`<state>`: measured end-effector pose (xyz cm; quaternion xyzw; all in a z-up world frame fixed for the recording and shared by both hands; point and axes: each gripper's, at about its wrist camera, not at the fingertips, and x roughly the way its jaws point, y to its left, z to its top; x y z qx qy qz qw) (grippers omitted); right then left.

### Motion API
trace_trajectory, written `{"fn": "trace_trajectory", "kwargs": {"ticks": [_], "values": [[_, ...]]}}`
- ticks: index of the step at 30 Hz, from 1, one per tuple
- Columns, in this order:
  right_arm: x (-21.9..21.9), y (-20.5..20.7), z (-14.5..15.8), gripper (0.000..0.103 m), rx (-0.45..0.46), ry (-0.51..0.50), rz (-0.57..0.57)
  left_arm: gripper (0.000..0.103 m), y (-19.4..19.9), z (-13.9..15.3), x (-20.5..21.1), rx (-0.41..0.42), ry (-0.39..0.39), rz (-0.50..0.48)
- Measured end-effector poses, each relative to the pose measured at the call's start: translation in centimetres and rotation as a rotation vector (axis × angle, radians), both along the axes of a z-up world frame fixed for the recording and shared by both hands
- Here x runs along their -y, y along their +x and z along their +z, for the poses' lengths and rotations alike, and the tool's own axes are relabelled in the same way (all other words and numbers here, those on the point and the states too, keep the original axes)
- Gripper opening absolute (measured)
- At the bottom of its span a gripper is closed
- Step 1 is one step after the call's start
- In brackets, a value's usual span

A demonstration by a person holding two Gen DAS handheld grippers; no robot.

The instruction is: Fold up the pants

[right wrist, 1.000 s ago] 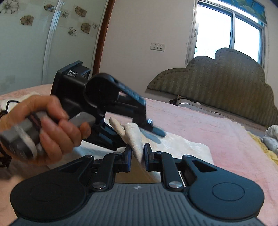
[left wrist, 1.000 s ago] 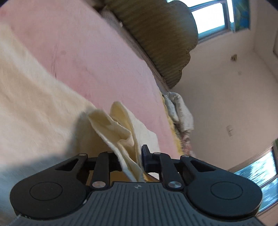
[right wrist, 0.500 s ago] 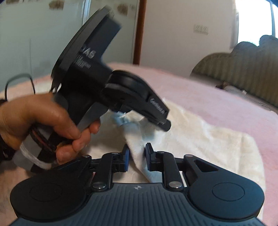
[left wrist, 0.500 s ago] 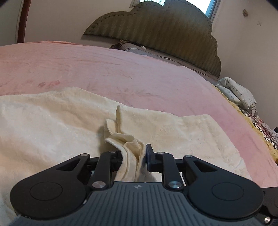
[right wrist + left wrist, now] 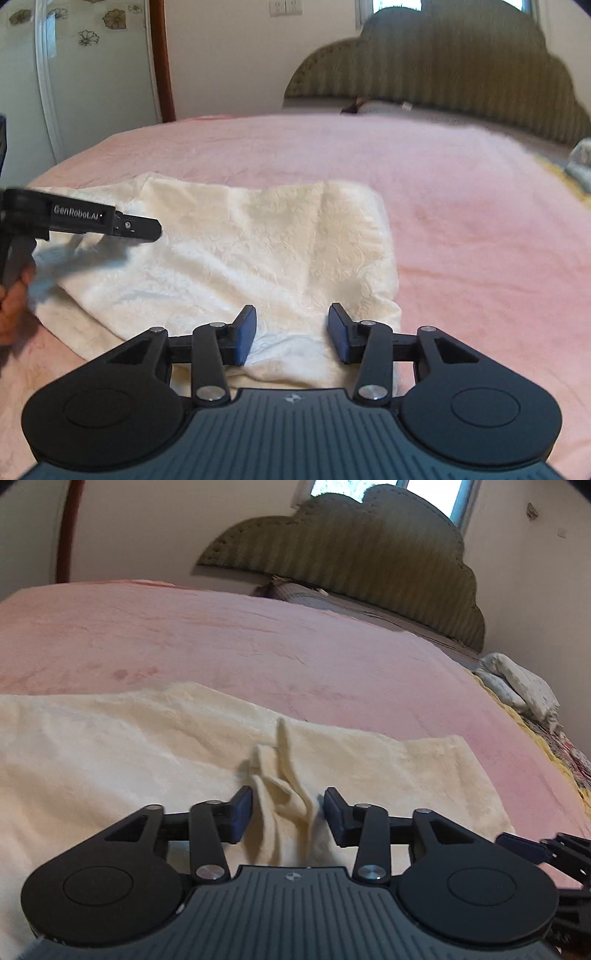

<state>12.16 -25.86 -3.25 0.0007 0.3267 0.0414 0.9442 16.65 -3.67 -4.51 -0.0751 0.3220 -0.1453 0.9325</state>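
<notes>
Both grippers, left and right, have just been opening and stand released. The cream pants lie folded on the pink bed, a pinched ridge loose between the left jaws; this fold appears laid.
</notes>
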Motion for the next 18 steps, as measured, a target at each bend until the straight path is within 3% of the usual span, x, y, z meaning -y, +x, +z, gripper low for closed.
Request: {"fn": "trace_trajectory", "kwargs": {"ticks": [4,7,9,14,18], "values": [[-4.3,-2.2,1.5,0.044,0.156,-0.070,0.173,0.053,0.5,1.7,-0.4,0.076,0.097,0.072],[-8.2,-2.5,2.0,0.043,0.197,-0.109,0.349,0.068,2.1,1.1,1.0,0.031,0.257,0.015],[-10.5,-2.9,1.3,0.042,0.192,-0.177,0.430,0.068,2.5,0.2,1.4,0.012,0.327,0.023],[-13.0,-3.3,-0.8,0.041,0.163,-0.356,0.473,0.069,1.0,1.1,-0.6,0.044,0.224,0.082],[-11.6,-2.0,0.1,0.040,0.182,-0.277,0.405,0.073,0.1,2.6,-3.1,0.039,0.120,0.144]]}}
